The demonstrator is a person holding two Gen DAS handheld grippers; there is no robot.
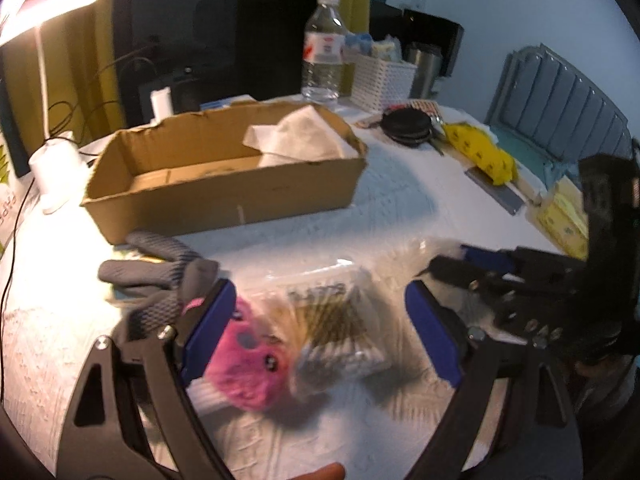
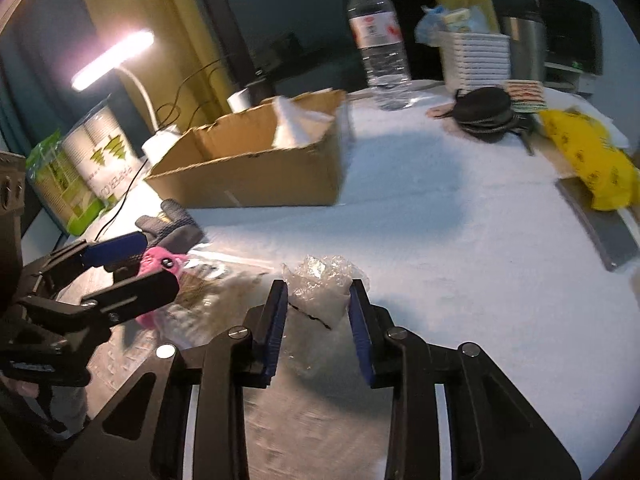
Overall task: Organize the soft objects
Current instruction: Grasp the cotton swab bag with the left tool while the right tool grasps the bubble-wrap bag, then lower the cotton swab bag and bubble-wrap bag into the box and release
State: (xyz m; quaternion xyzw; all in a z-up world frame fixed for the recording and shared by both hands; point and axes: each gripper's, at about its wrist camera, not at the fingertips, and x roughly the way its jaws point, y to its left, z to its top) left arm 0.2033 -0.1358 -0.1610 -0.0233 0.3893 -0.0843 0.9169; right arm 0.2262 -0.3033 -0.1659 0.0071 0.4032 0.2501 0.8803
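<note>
A pink plush toy (image 1: 248, 364) and a clear bag of cotton swabs (image 1: 340, 328) lie on the white table between the fingers of my open left gripper (image 1: 320, 332). A grey knit glove (image 1: 160, 276) lies just left of it. An open cardboard box (image 1: 224, 184) holding white tissue (image 1: 300, 140) stands behind. My right gripper (image 2: 318, 320) stands around a crumpled clear plastic bag (image 2: 320, 280), its pads at the bag's sides with a gap between them. The left gripper (image 2: 132, 268) shows in the right wrist view over the pink toy (image 2: 160, 260).
A water bottle (image 1: 323, 48), a white basket (image 1: 382, 80), a black round pouch (image 1: 408, 126), a yellow bag (image 1: 480, 152) and a metal cup (image 1: 424, 68) stand at the back and right. A lamp (image 2: 116, 58) and green-white cans (image 2: 92, 160) are at the left.
</note>
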